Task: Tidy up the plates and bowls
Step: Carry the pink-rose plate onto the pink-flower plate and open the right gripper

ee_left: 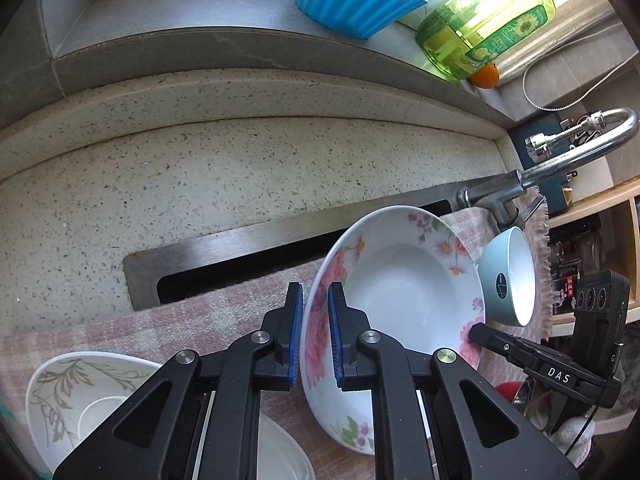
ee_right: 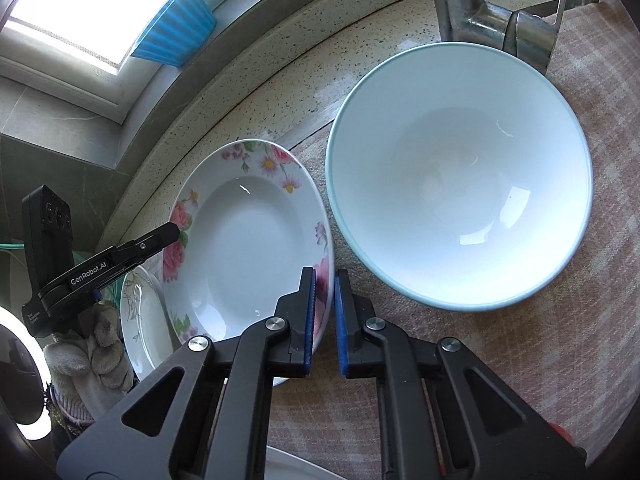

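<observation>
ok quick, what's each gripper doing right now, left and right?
Left gripper: jaws closed on the floral plate rim, holding it tilted.
Right gripper: jaws astride the same plate's opposite rim; contact cannot be told.

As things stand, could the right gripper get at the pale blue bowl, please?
Probably yes, but not yet: the right gripper straddles the floral plate rim, as does the left gripper. The pale blue bowl sits uncovered just beyond on the checked cloth.

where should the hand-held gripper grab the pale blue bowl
On the rim. The pale blue bowl sits upright and open on the checked cloth, its wall thin enough to pinch. Its near edge is bare, so I'd come from there, one finger inside, one outside, clear of the flowered plate and faucet.
</observation>
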`<state>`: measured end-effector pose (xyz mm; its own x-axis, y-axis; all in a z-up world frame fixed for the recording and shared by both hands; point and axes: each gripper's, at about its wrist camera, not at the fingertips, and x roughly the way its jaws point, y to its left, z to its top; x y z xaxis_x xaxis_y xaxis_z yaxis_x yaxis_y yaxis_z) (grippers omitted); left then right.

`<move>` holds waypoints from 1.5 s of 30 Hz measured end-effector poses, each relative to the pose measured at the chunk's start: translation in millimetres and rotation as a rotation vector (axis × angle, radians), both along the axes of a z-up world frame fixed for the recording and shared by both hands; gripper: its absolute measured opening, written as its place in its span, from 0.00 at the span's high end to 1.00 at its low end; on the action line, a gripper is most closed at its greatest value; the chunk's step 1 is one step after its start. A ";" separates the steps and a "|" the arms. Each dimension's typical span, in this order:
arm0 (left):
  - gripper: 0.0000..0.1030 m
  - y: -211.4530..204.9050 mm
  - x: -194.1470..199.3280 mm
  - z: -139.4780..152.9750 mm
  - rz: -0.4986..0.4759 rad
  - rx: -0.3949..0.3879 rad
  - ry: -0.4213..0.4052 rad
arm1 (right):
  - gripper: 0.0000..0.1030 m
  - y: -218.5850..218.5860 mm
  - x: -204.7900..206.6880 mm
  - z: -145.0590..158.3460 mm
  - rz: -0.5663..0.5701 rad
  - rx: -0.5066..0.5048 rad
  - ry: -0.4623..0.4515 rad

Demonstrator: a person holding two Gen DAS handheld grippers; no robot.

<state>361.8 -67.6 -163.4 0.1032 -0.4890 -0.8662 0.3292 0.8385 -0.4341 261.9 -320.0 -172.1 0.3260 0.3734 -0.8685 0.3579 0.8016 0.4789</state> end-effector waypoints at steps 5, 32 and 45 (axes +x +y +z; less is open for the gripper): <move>0.89 -2.4 -3.4 1.0 -0.004 0.015 -0.021 | 0.91 2.6 -0.3 2.6 0.017 -0.024 -0.004; 0.89 25.6 -40.6 28.8 0.044 -0.028 -0.038 | 0.91 12.0 -26.5 33.6 0.059 0.026 -0.059; 0.89 47.7 -82.8 49.8 0.072 -0.056 -0.050 | 0.91 26.4 -69.0 55.9 0.104 0.053 -0.089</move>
